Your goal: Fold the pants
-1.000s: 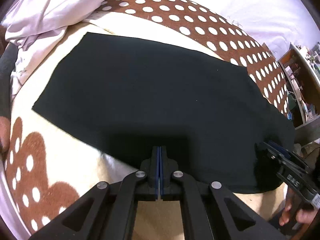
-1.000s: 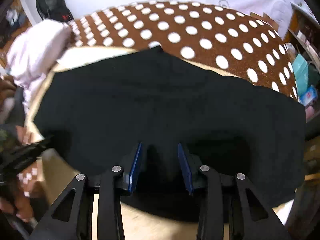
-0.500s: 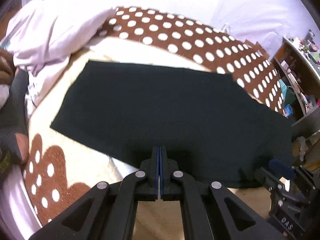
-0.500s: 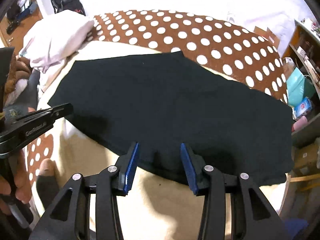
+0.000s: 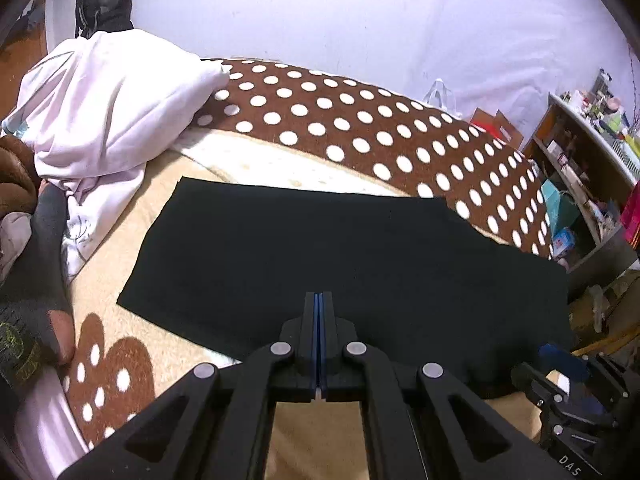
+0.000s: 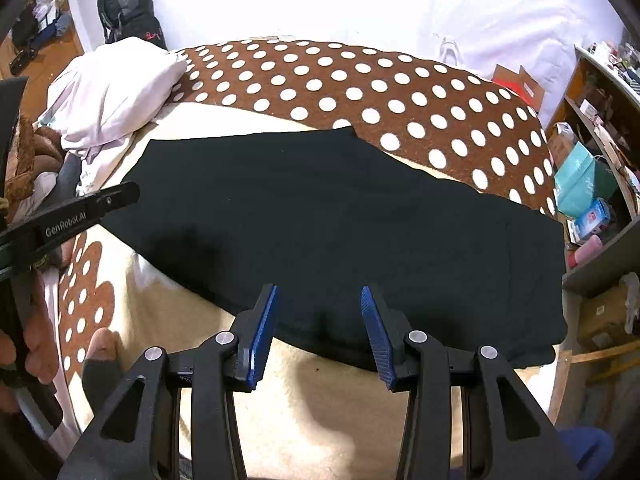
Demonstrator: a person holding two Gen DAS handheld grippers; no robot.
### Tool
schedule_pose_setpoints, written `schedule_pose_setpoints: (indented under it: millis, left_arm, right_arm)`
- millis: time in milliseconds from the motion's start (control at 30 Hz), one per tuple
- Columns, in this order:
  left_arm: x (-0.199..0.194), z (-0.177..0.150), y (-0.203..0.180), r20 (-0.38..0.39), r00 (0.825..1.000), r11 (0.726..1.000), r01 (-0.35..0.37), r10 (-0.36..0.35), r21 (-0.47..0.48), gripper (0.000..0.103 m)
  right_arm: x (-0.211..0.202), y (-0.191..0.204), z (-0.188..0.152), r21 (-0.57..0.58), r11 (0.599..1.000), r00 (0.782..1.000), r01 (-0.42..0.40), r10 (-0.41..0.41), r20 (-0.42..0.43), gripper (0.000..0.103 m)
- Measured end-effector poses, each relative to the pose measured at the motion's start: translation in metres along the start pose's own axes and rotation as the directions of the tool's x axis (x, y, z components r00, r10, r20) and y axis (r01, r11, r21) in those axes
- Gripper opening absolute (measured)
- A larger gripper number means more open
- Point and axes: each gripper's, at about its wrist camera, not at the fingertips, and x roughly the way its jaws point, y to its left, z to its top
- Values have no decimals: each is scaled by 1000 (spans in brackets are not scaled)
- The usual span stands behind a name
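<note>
The black pants (image 5: pixel 340 256) lie flat and folded lengthwise on the bed, also in the right wrist view (image 6: pixel 340 216). My left gripper (image 5: pixel 318 300) is shut and empty, raised over the pants' near edge. My right gripper (image 6: pixel 318 300) is open and empty, held above the near edge of the pants toward the waist end. The right gripper also shows at the lower right of the left wrist view (image 5: pixel 568 392). The left gripper's finger (image 6: pixel 80 212) shows at the left of the right wrist view.
A brown blanket with white dots (image 5: pixel 360 128) covers the bed beyond the pants. A pile of pale pink cloth (image 5: pixel 100 112) lies at the far left. Shelves with boxes (image 6: pixel 592 168) stand at the right. A black backpack (image 6: pixel 124 4) leans on the far wall.
Both grippers have risen and pulled back from the pants, so more of the bed and room shows. The left stayed shut, the right stayed open. The pants have not moved.
</note>
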Motion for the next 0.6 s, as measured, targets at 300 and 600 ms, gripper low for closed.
schedule_pose_setpoints:
  millis: [300,600]
  left_arm:
    - [17,3,26,-5,1000,999,-23,23,-48,2]
    - [28,-8,80,-17,999,974,-36,33,-223,25]
  right_arm:
    - [16,5,2,-13,1000,1000,-6,6,-27,44]
    - [22,-2,-1,21,999,999,-33,34,-35,44]
